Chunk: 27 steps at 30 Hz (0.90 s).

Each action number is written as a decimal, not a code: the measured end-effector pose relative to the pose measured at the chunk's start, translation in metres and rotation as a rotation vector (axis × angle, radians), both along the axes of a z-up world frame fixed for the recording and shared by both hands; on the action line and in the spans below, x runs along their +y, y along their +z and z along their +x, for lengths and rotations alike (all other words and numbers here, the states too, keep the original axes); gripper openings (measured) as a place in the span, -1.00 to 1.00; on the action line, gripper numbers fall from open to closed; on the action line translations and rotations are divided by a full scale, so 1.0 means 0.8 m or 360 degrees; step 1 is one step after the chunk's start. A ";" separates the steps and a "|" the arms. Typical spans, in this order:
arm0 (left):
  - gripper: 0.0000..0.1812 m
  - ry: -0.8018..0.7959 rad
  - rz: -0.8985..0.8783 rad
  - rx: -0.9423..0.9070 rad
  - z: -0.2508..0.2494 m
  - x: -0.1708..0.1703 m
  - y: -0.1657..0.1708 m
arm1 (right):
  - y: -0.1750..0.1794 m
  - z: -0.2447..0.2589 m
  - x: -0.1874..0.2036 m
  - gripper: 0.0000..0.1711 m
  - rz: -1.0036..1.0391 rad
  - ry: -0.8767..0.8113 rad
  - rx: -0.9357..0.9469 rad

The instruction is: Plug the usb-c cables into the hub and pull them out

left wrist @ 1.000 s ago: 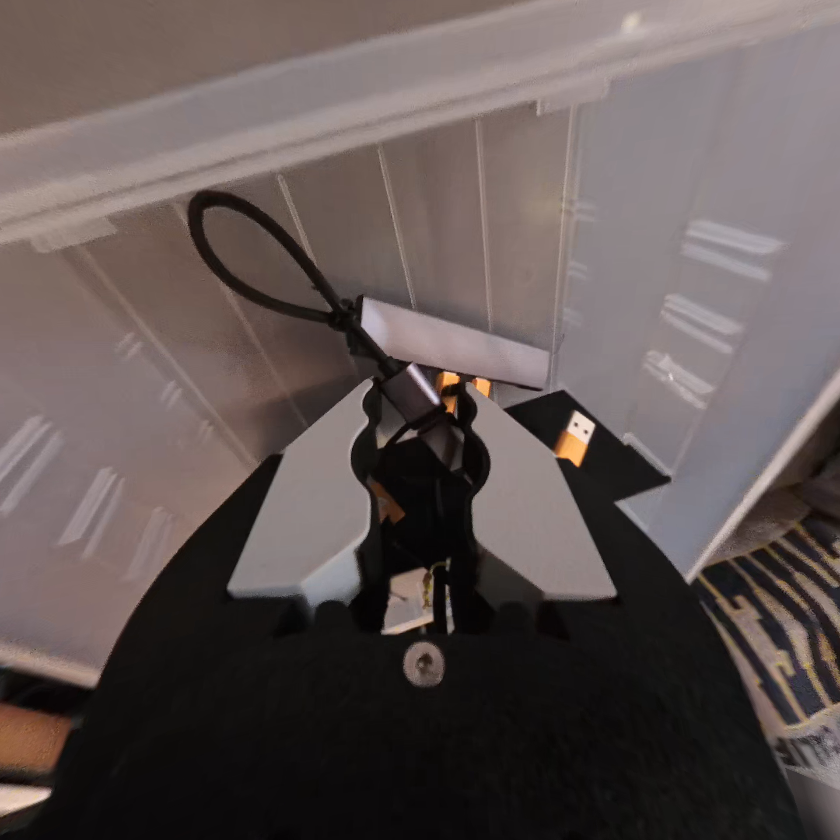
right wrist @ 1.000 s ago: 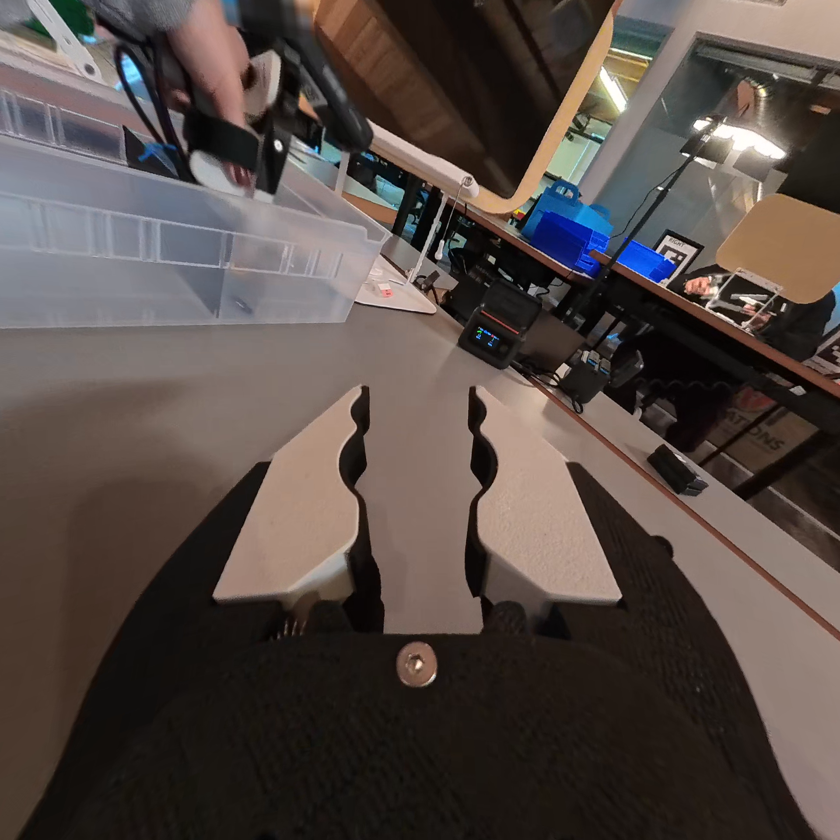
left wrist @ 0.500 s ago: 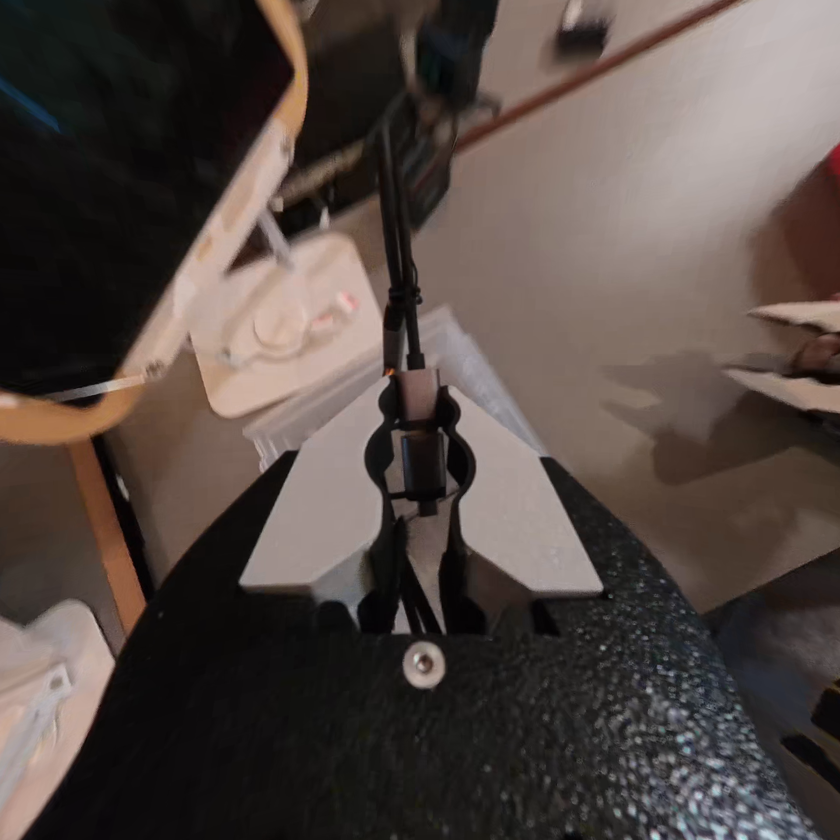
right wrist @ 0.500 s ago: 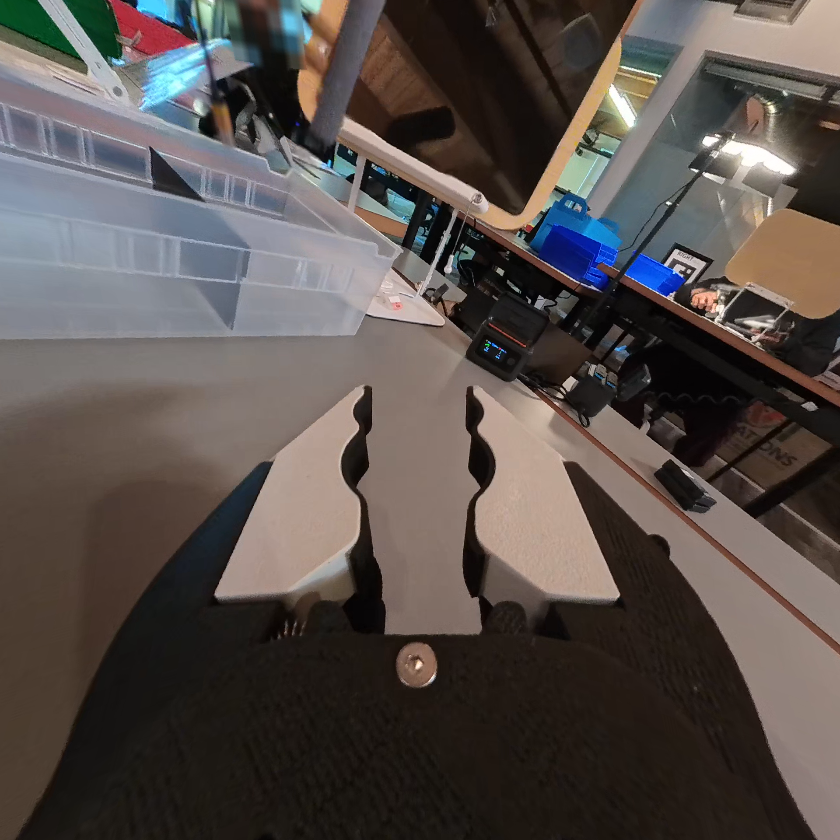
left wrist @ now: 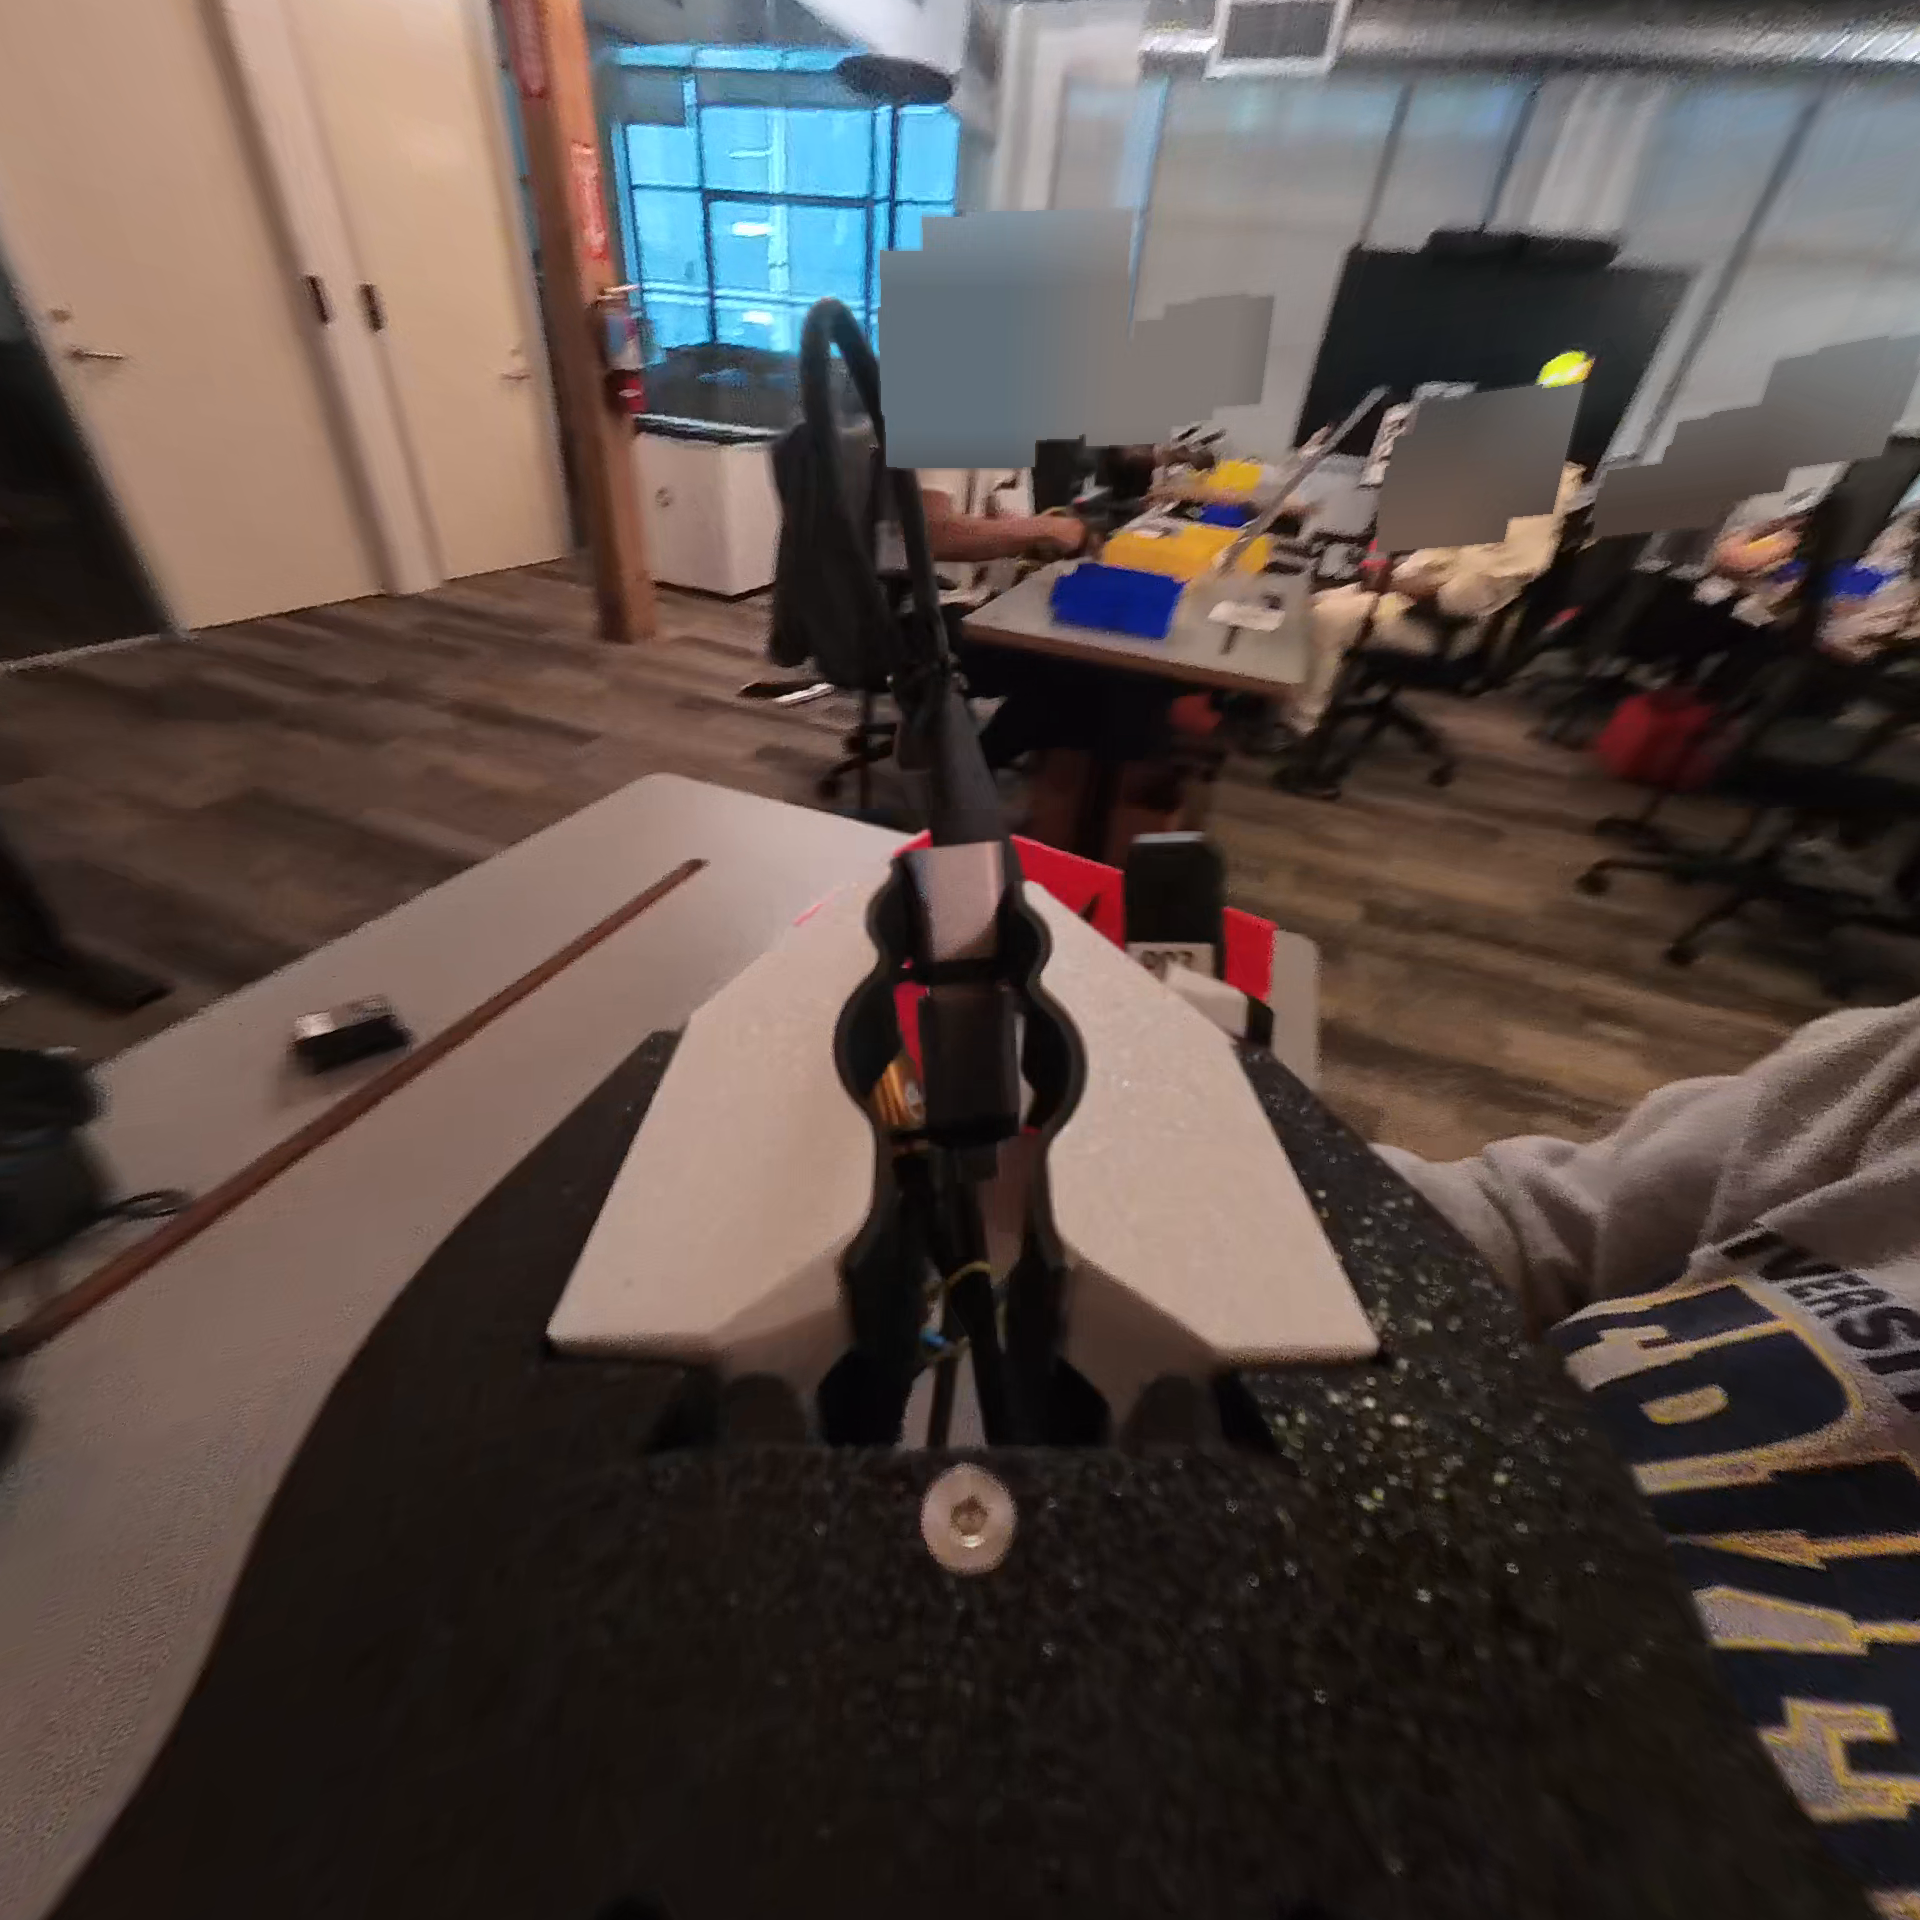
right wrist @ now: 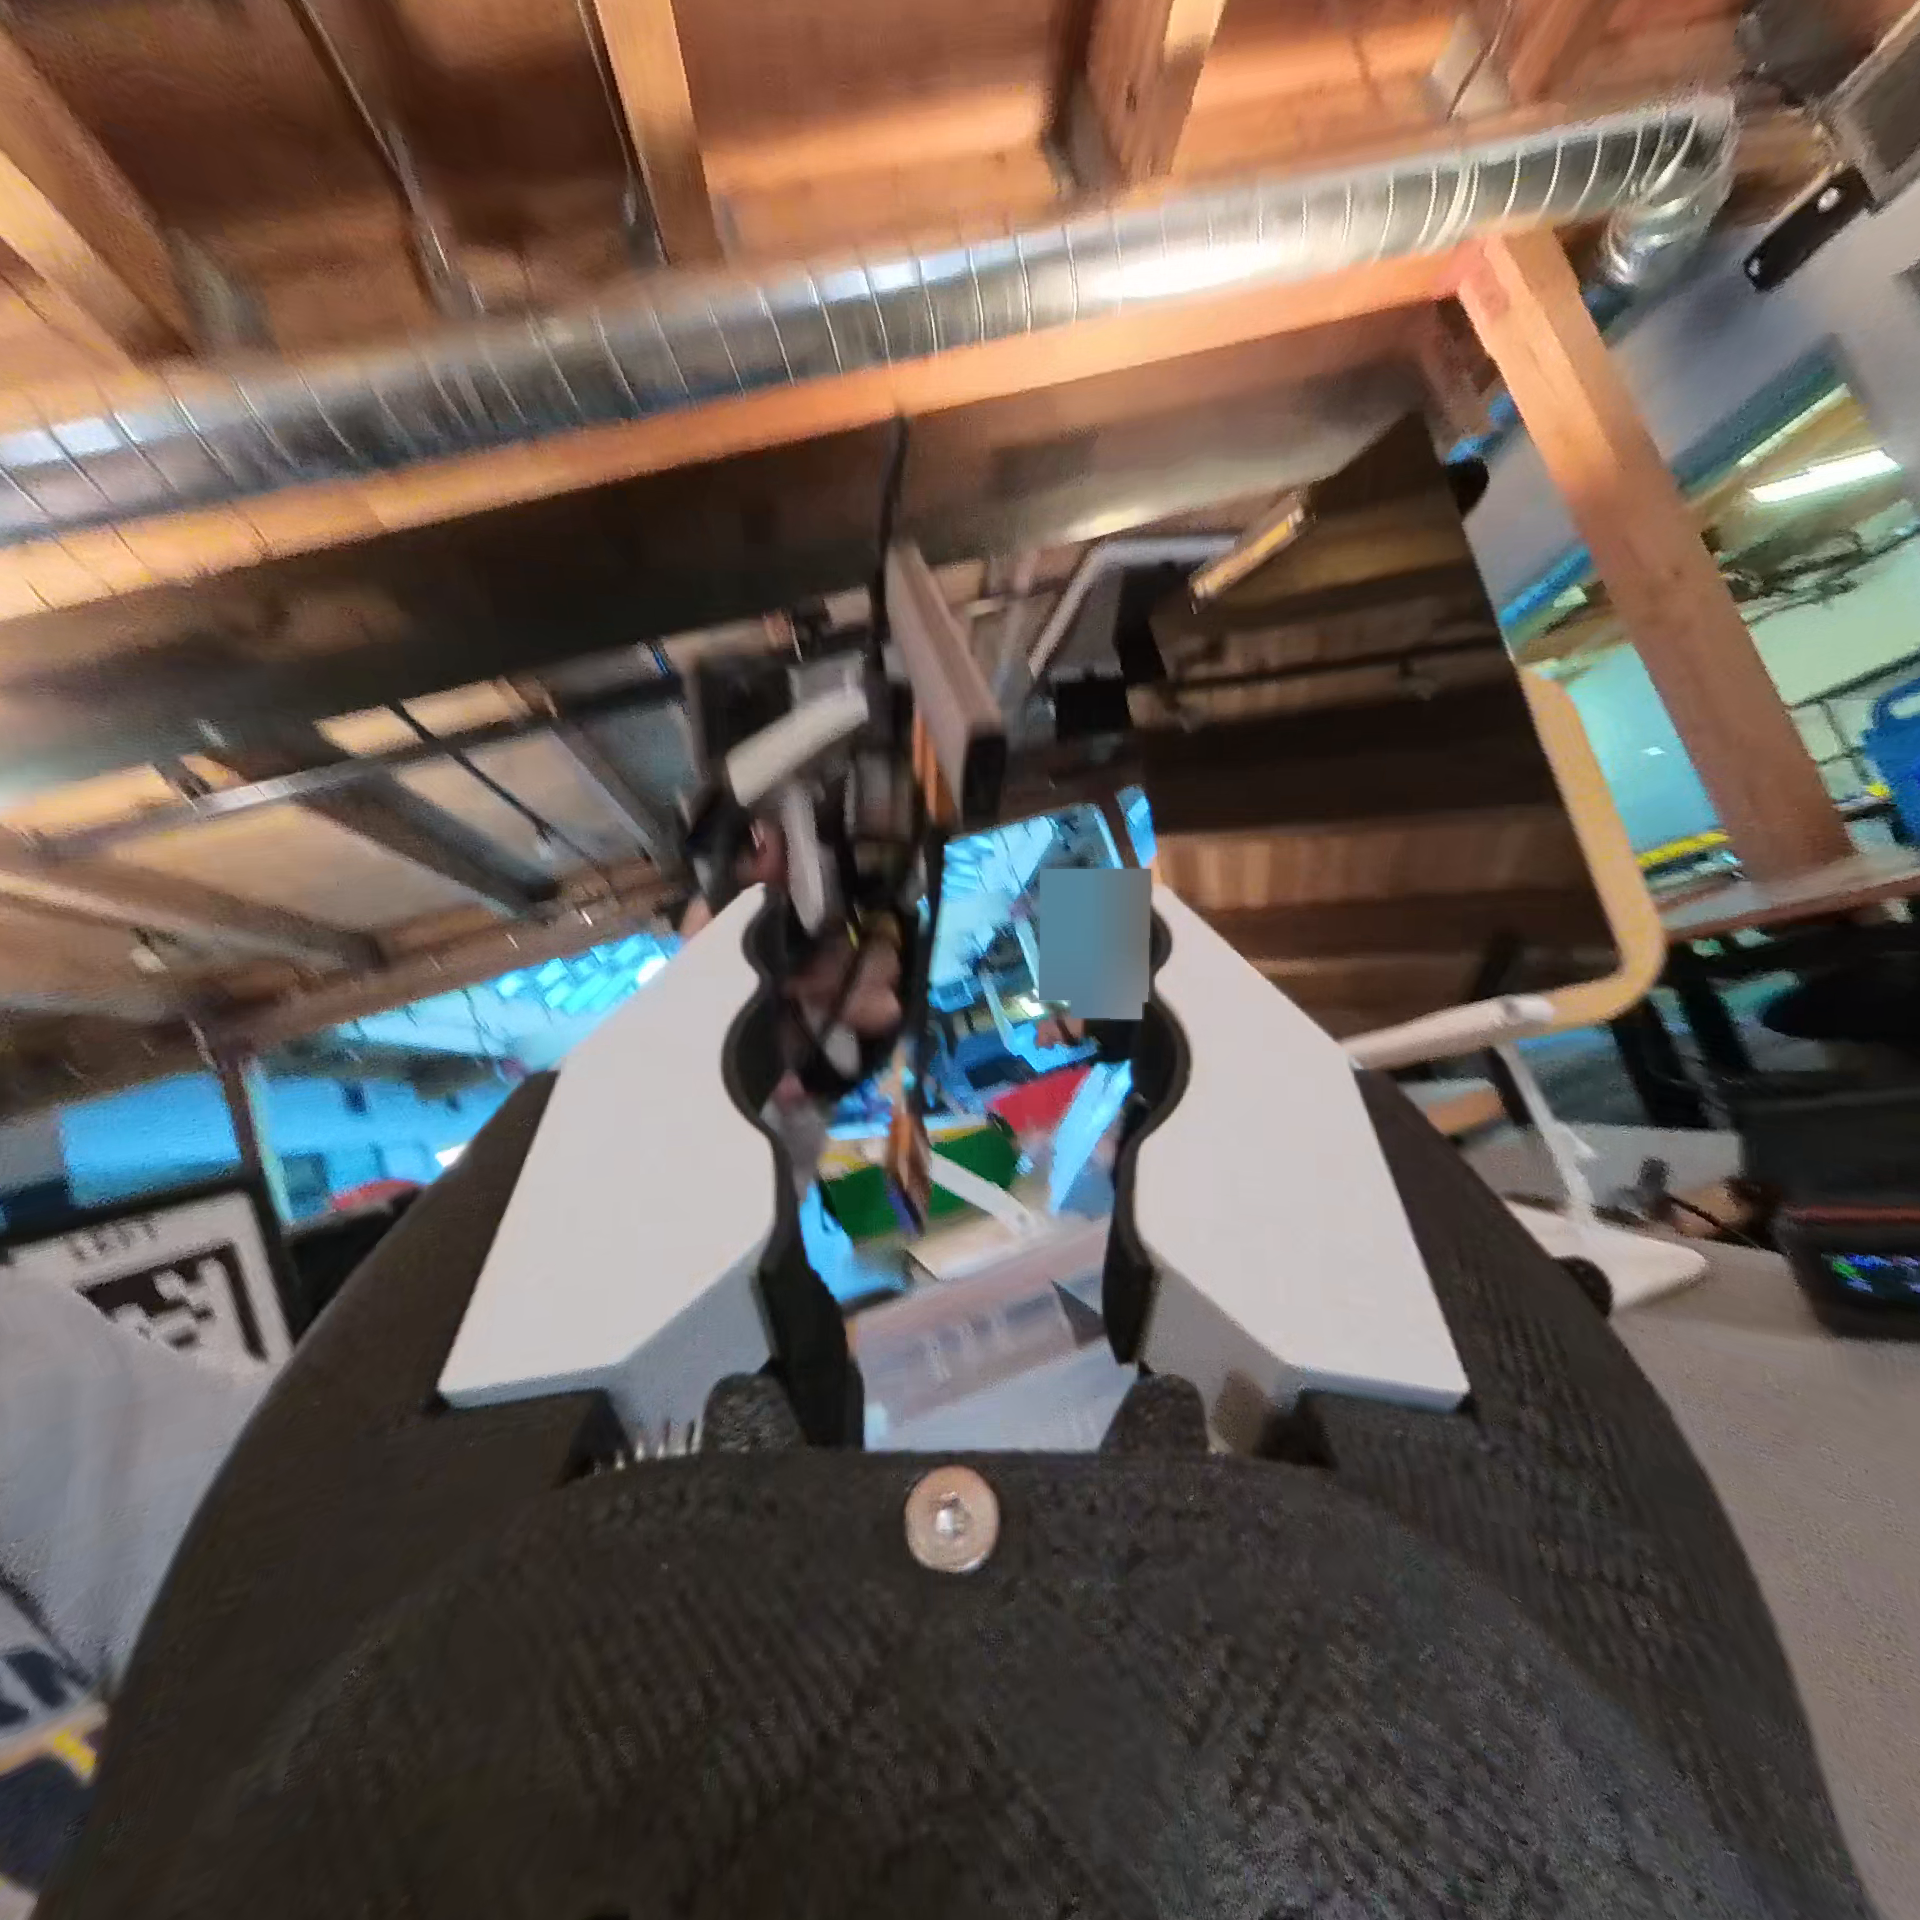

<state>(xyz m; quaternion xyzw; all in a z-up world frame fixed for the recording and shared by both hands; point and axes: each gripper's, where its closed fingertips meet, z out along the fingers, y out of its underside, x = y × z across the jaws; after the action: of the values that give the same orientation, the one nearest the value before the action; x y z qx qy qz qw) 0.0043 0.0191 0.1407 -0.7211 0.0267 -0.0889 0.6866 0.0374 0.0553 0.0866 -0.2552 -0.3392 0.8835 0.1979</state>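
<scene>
The grey plug (left wrist: pixel 961 904) of the usb-c cable (left wrist: pixel 894 561) sits right between the tips of my left claw (left wrist: pixel 958 940), which pinches it; its black cord arcs up and away ahead of the fingers. More dark cable and an orange bit lie farther back in the claw's gap. My right claw (right wrist: pixel 956 940) is spread and holds nothing, tilted up toward the wooden ceiling beams (right wrist: pixel 644 104). The grey surface (left wrist: pixel 436 997) lies below my left claw.
</scene>
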 end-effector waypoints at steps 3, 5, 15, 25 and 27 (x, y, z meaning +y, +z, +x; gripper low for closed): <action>-0.83 -0.0154 0.0054 -0.0161 0.020 0.012 -0.027 | 0.005 0.005 0.004 -0.42 0.0028 0.0001 -0.0021; -0.83 -0.0199 0.0066 -0.0242 0.024 0.016 -0.044 | 0.000 0.007 0.000 -0.66 0.0068 0.0032 -0.0049; -0.20 0.0597 -0.0297 0.0233 -0.040 -0.022 -0.139 | -0.039 0.005 0.000 -0.92 0.1046 -0.0370 -0.0208; -0.23 0.0544 -0.0414 0.1295 0.016 0.000 -0.211 | -0.127 0.001 -0.025 -0.91 0.2803 -0.0796 0.0055; -0.32 0.0516 -0.0443 0.1501 0.027 0.006 -0.228 | -0.152 0.007 -0.035 -0.91 0.3003 -0.0778 0.0191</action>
<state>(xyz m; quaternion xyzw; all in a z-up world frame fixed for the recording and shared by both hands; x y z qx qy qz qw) 0.0261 0.0241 -0.0421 -0.7621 0.2090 0.3507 0.5025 0.0429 0.0276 -0.0347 -0.0098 -0.8341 0.1952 0.5158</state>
